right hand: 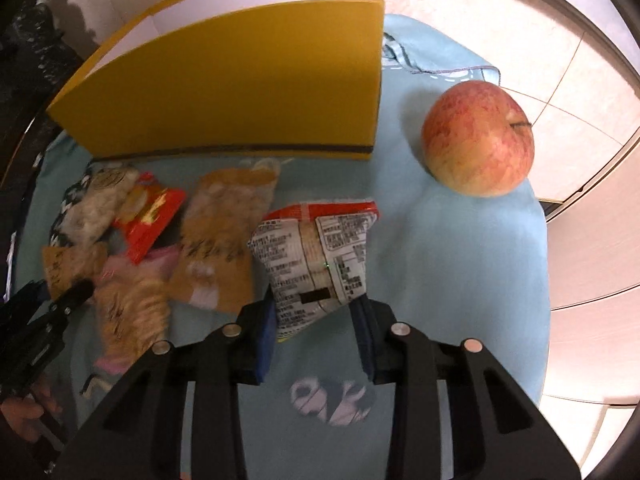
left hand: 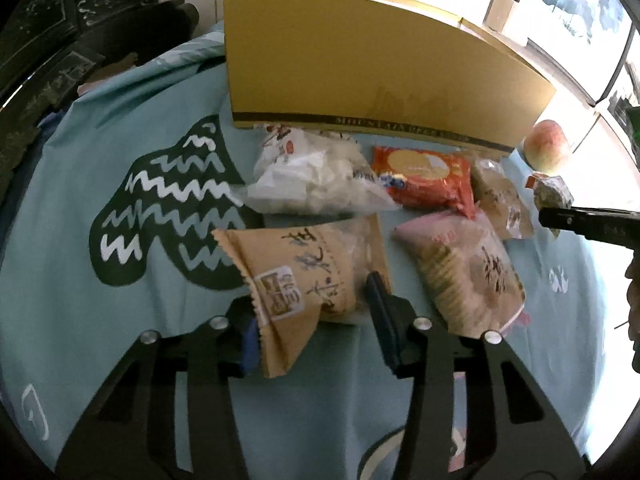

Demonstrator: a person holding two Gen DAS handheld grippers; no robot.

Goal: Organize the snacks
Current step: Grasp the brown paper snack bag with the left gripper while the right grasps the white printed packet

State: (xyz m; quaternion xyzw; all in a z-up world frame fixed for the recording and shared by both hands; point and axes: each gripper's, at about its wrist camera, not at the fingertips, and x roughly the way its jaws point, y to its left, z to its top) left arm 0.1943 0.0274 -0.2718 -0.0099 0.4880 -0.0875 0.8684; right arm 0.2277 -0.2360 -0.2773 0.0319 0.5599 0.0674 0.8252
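Note:
My left gripper (left hand: 310,320) stands open around a brown paper snack bag (left hand: 304,276) with black writing; its near corner lies between the fingers. My right gripper (right hand: 316,320) stands open around a silver and red snack packet (right hand: 320,256), whose lower end lies between the fingers. A yellow cardboard box (left hand: 376,68) stands open-topped behind the snacks and shows in the right wrist view too (right hand: 240,92). Other snacks lie before it: a white bag (left hand: 316,176), a red packet (left hand: 424,176), a pink cracker bag (left hand: 460,272), a tan bag (right hand: 224,240).
A red-yellow apple (right hand: 478,138) sits right of the box on the light blue cloth (right hand: 460,260). The cloth has a dark zigzag print (left hand: 168,208). Dark carved furniture (left hand: 60,20) stands at the far left. Pale floor tiles (right hand: 580,160) lie beyond the cloth's right edge.

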